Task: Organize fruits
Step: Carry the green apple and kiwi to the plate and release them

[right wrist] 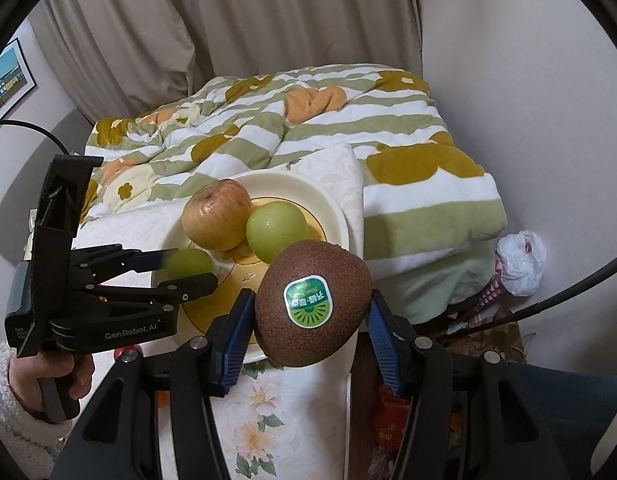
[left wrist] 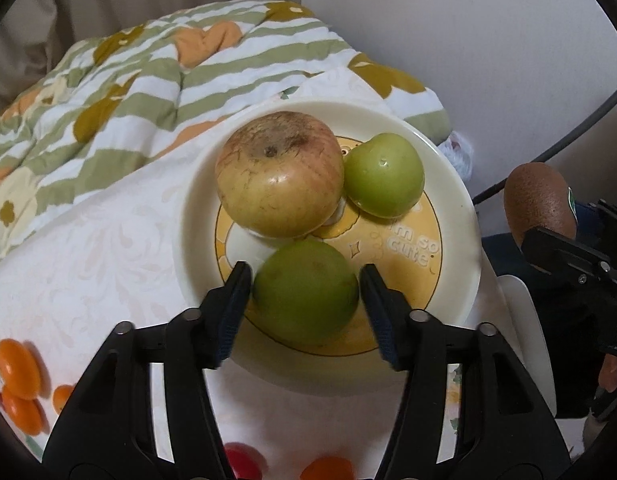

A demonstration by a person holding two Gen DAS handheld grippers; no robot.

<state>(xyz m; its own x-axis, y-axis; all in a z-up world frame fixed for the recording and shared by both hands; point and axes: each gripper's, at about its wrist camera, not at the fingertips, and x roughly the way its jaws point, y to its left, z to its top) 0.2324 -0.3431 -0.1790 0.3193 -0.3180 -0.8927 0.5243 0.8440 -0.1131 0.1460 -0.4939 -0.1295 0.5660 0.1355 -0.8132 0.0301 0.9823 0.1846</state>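
Cream plate point(left wrist: 456, 216) with yellow printed centre holds three fruits: big russet-streaked apple point(left wrist: 279, 174) at the back, small green fruit point(left wrist: 383, 174) touching its right side, and a near green fruit point(left wrist: 305, 290) at the front. Left gripper point(left wrist: 305, 276) straddles the near green fruit, left pad touching it, right pad a sliver off; grip or release, cannot tell. Right gripper point(right wrist: 311, 304) pinches a brown fuzzy kiwi point(right wrist: 312, 296), green sticker facing up, held in the air just over the plate's near right rim. Plate sits on a floral cloth point(right wrist: 264, 408). Striped flowered quilt point(right wrist: 300, 128) lies behind, curtain point(right wrist: 236, 20) beyond.
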